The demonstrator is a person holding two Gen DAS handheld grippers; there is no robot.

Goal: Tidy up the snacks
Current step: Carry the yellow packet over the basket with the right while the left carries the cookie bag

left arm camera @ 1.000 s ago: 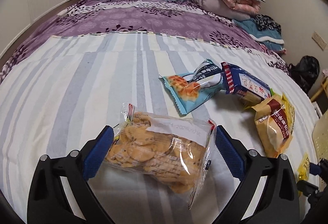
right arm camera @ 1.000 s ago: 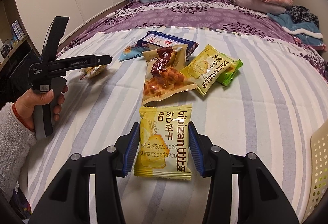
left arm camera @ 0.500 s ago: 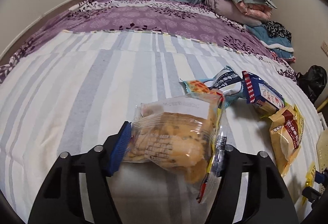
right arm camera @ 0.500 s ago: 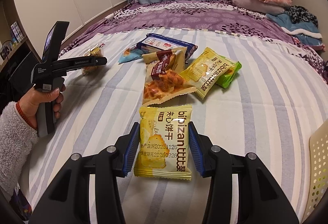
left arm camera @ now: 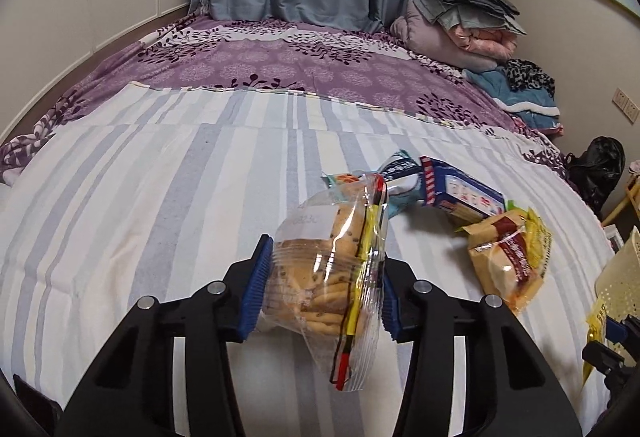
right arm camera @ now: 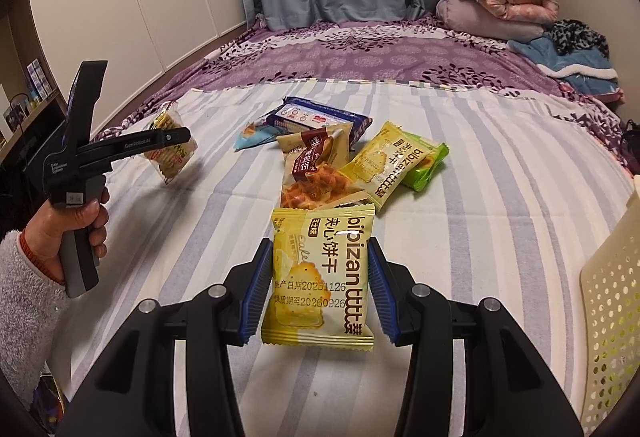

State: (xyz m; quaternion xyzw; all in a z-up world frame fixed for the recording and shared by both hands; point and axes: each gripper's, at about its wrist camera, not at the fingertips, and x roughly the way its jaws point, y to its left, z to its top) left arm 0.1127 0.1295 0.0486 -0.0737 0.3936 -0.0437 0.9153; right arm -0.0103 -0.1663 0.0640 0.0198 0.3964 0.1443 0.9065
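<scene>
The left gripper (left arm camera: 320, 289) has just been closing its jaws and now clamps a clear bag of round biscuits (left arm camera: 320, 277), lifted clear of the striped bedsheet (left arm camera: 160, 197). The right gripper (right arm camera: 318, 291) grasps a yellow bibizan biscuit packet (right arm camera: 320, 277) between its blue pads (right arm camera: 256, 289). At the near right stands a cream perforated basket (right arm camera: 612, 317). Farther off, mid-bed, lies a heap of snacks: a waffle packet (right arm camera: 316, 181), a second yellow bibizan packet (right arm camera: 384, 165), a green packet (right arm camera: 426, 167) and a blue biscuit box (right arm camera: 320, 117). Folded quilts (right arm camera: 496, 5) sit at the far right.
</scene>
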